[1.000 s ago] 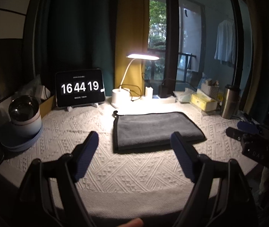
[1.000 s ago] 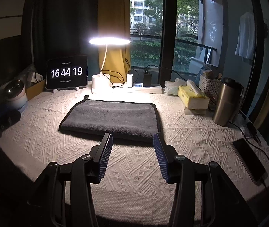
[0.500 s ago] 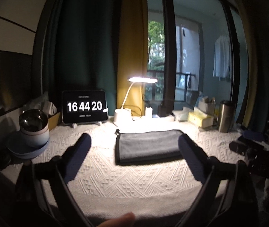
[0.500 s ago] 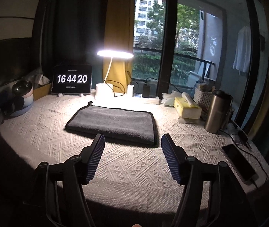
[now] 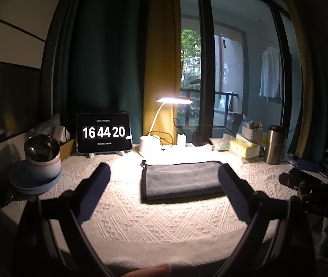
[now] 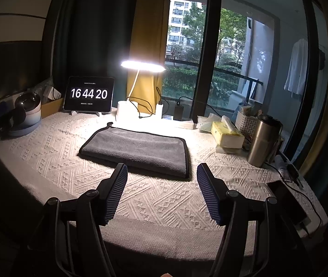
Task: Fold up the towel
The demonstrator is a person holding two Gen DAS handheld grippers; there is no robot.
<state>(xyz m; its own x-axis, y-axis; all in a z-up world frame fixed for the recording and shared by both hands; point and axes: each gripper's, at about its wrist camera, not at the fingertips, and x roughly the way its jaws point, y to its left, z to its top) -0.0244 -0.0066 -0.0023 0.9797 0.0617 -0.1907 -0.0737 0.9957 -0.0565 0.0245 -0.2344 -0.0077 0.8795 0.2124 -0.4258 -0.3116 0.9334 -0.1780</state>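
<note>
A folded grey towel [image 6: 138, 152] lies flat on the desk [image 6: 164, 198], while both the left tool [image 5: 164, 180] and right tool [image 6: 161, 173] hover wide open, holding nothing.

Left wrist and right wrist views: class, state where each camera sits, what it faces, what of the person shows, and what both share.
Left wrist: behind the left gripper, low at the table's near edge, facing the towel; jaws wide apart, a fingertip below.
Right wrist: behind the right gripper, higher, facing the towel; jaws apart.
Shared: towel, lit lamp, clock tablet.
</note>
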